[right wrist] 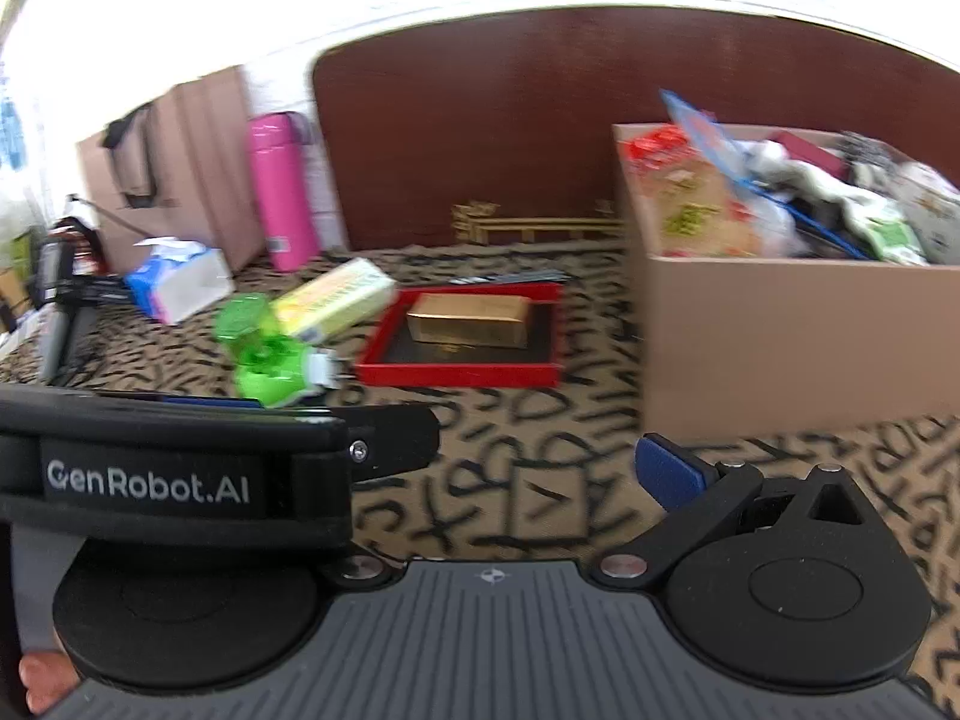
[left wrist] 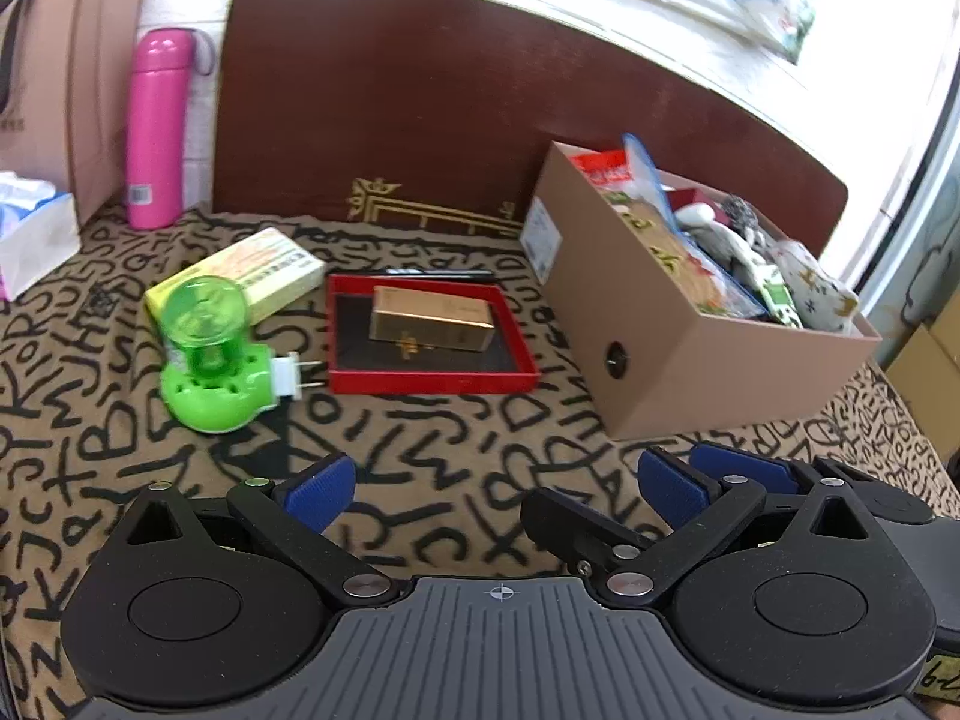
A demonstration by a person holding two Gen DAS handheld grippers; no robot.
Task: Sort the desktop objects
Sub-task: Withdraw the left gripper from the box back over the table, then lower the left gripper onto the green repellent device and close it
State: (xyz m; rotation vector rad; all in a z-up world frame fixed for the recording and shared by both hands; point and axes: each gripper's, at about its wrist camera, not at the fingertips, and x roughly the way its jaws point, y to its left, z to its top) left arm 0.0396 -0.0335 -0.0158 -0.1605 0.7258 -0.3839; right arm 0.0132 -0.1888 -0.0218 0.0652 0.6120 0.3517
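Observation:
A green plug-in mosquito repeller lies on the patterned cloth beside a yellow-green box. A gold box sits in a red tray. A brown cardboard box full of items stands at the right. My left gripper is open and empty, low over the cloth in front of the tray. In the right wrist view the repeller, yellow-green box, gold box, tray and cardboard box show. My right gripper is open and empty; the left gripper's body hides its left finger.
A pink bottle and a brown paper bag stand at the back left. A tissue pack lies left. A dark brown board leans against the wall behind. A black pen lies behind the tray.

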